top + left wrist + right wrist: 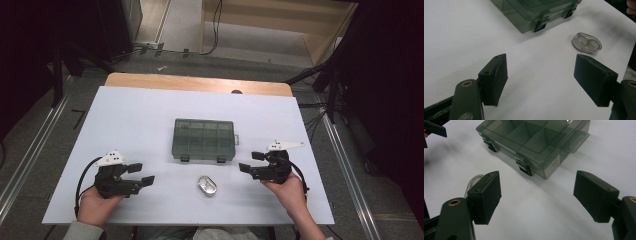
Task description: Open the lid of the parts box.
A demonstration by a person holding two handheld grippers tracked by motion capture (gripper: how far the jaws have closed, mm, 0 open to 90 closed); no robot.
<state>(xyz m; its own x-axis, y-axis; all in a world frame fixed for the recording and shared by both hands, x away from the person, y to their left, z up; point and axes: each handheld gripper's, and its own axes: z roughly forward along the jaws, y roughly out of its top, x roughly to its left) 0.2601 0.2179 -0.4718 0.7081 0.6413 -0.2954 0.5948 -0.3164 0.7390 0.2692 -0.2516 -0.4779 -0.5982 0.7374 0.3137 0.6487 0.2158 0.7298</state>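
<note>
Approach stage, judged from the layout: nothing is gripped yet; the left gripper (141, 174) and right gripper (251, 162) are held low over the white table (125, 125), jaws apart and empty; the closed, smoky compartment box (204, 139) sits mid-table between them, latches toward the person; the small clear oval case (206, 185) lies just in front of it; next, one gripper would probably be brought around the case or a latch.
</note>
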